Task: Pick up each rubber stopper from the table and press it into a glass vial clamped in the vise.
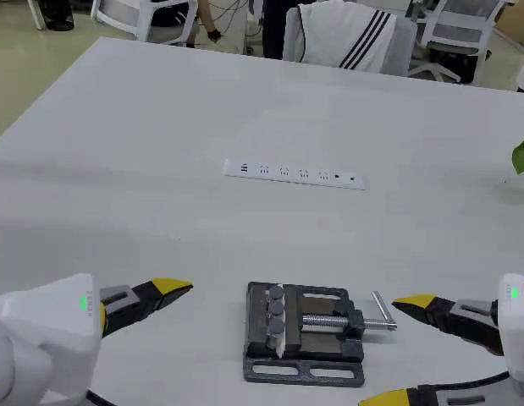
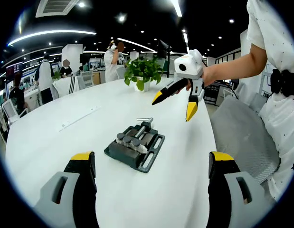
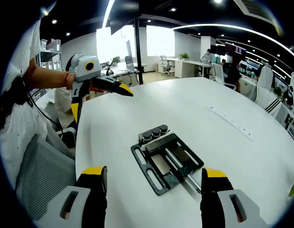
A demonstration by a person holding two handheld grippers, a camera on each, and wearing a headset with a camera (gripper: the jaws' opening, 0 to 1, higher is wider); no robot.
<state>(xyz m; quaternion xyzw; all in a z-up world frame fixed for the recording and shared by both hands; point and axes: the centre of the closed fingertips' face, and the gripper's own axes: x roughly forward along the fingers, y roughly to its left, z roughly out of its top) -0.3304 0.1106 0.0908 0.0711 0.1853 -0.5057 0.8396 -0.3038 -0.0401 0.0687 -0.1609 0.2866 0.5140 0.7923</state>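
Your left gripper (image 2: 152,156) is spread wide and empty, and so is your right gripper (image 3: 154,172). They hover on either side of the vise (image 1: 304,330) on the worktop (image 1: 160,127). Three grey rubber stoppers (image 1: 277,309) sit in a row atop the vials (image 1: 279,343) clamped in it. A power strip (image 1: 294,173) lies well beyond.

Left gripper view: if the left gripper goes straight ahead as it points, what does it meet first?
Probably the vise, centred between the open tongs of the left gripper, though height is unclear.
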